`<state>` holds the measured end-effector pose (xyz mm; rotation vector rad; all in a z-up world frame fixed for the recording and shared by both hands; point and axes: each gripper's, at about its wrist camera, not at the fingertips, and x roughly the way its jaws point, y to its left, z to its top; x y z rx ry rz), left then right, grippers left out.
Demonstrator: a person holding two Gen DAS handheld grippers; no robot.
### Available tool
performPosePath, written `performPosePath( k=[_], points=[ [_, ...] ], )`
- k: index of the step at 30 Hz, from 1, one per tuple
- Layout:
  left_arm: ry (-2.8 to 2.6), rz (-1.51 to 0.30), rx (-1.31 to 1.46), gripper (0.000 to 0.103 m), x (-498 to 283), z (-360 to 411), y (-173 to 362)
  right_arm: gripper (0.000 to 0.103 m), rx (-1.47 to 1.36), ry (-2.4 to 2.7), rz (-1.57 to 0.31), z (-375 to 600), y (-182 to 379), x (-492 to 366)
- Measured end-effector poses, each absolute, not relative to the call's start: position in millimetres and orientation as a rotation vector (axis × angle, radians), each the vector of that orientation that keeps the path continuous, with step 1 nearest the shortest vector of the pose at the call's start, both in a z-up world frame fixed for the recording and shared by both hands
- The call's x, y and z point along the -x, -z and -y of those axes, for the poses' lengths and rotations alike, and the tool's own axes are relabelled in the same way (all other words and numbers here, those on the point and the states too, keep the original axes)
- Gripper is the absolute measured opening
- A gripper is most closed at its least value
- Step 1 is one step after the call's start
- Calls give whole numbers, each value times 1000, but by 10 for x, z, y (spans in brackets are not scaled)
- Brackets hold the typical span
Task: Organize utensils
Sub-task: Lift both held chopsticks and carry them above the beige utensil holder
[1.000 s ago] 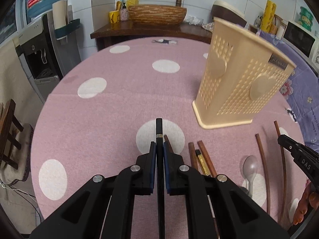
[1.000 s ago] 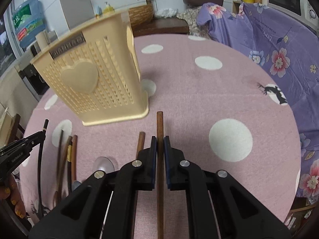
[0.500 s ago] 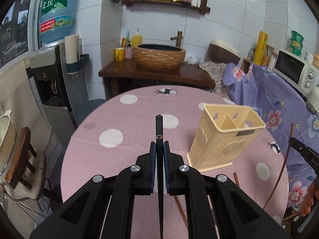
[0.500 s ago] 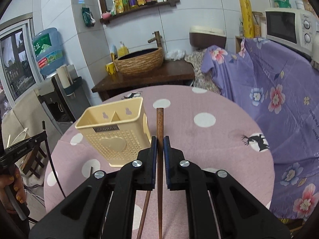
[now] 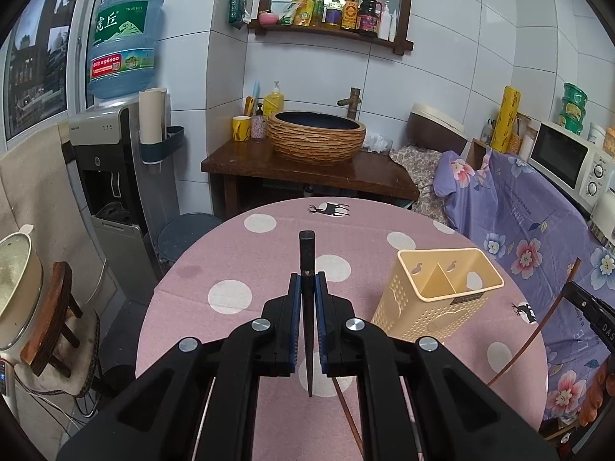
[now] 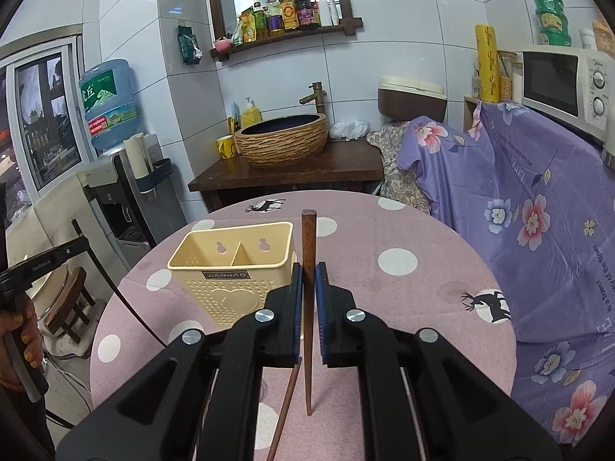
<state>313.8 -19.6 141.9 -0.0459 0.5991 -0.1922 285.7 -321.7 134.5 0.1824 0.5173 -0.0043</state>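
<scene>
My left gripper [image 5: 307, 282] is shut on a black chopstick [image 5: 306, 253], held high above the pink dotted table [image 5: 269, 269]. My right gripper [image 6: 307, 272] is shut on a brown wooden chopstick [image 6: 308, 238], also held high. The cream two-compartment utensil holder [image 5: 442, 292] stands on the table, right of the left gripper; in the right wrist view the holder [image 6: 230, 269] is to the left. The right gripper with its brown chopstick [image 5: 538, 330] shows at the left view's right edge. The left gripper's black chopstick [image 6: 111, 280] shows at the right view's left. Another brown chopstick [image 6: 286, 403] lies on the table below.
A wooden counter [image 5: 307, 169] with a woven basin [image 5: 315, 138] stands behind the table. A water dispenser [image 5: 111, 176] is at the left, a purple flowered cover [image 5: 538, 238] and microwave [image 5: 569, 157] at the right. A stool [image 5: 57, 307] stands at the table's left.
Both grippers have risen far above the table with their chopsticks. The holder and table now look smaller and lower; the utensils lying on the table have mostly dropped out of view.
</scene>
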Motion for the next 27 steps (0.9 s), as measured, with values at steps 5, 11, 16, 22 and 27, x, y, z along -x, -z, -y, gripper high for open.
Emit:
performPosePath(
  k=[5, 11, 16, 22, 27],
  points=[
    [193, -583, 45, 9, -3134, 179, -1482, 8, -167, 11, -506, 3220, -1402, -2842],
    [220, -548, 64, 9, -3128, 207, -1701, 8, -148, 8, -483, 3228, -1600, -2841],
    [265, -465, 93, 9, -3159, 315, -2080, 8, -110, 18, -429, 3186, -2055, -2933],
    [343, -394, 160, 9, -3210, 478, -2609, 8, -118, 15, -321, 3157, -2827, -3072],
    [357, -338, 153, 8, -3243, 690, -2888, 8, -122, 10, -270, 3090, -3192, -3212]
  ],
)
